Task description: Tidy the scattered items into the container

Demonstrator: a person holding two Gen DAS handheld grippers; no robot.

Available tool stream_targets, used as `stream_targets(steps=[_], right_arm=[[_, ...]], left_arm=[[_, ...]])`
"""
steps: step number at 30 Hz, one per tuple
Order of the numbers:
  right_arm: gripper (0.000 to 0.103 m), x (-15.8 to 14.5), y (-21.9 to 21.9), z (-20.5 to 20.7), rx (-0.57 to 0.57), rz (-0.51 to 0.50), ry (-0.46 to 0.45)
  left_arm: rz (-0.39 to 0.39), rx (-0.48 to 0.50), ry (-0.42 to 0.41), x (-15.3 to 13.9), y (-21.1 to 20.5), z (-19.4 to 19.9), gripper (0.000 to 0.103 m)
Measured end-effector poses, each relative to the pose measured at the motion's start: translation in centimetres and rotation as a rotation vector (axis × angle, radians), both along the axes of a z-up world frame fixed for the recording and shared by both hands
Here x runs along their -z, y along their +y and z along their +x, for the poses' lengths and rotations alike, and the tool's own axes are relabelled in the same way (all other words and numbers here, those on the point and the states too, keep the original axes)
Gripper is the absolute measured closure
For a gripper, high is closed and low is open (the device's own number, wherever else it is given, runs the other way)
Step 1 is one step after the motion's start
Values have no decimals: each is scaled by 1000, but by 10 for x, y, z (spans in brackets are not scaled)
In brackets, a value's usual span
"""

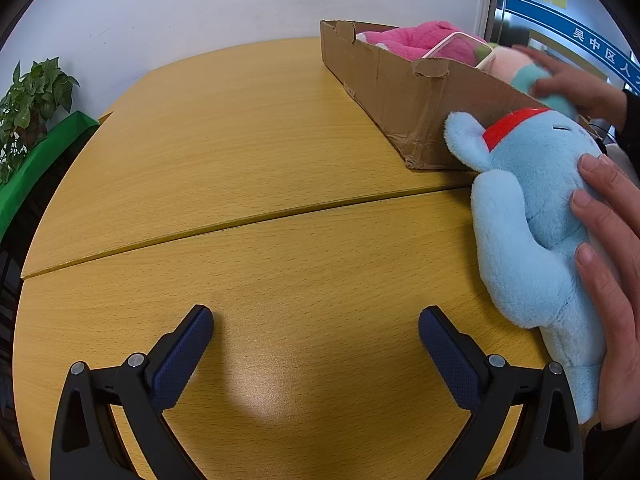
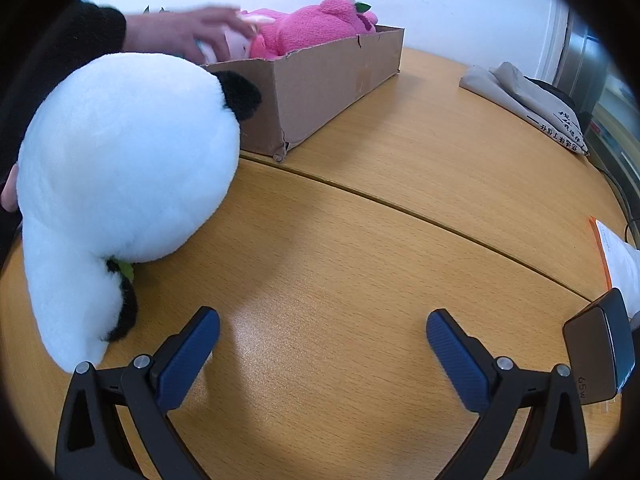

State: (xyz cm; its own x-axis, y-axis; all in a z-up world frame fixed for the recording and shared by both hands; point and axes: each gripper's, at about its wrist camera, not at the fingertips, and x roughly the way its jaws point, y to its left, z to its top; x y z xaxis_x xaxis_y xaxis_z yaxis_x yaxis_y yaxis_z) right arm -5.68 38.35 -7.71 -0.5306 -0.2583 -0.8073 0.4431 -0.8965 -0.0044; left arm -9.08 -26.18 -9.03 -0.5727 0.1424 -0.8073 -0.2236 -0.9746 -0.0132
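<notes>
Grippers, left and right, are both gaping wide holding nothing, while one blue plush and one panda plush are lying beside the cardboard box.

The left wrist view shows a blue band on the glass wall at the upper right, carrying white Chinese characters that read "吴中区人", cut off at the frame edge. In the right wrist view, the dark rectangular charger block at the right edge is marked "65W". The folded grey fabric bag on the worktop bears black Chinese print, too small to read.
</notes>
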Motion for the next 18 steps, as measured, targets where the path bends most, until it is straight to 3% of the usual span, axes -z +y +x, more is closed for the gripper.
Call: stream_targets(steps=[18], right_arm=[[0, 0, 0, -1, 1, -1, 0]], left_arm=[[-1, 2, -1, 1, 4, 6, 0]])
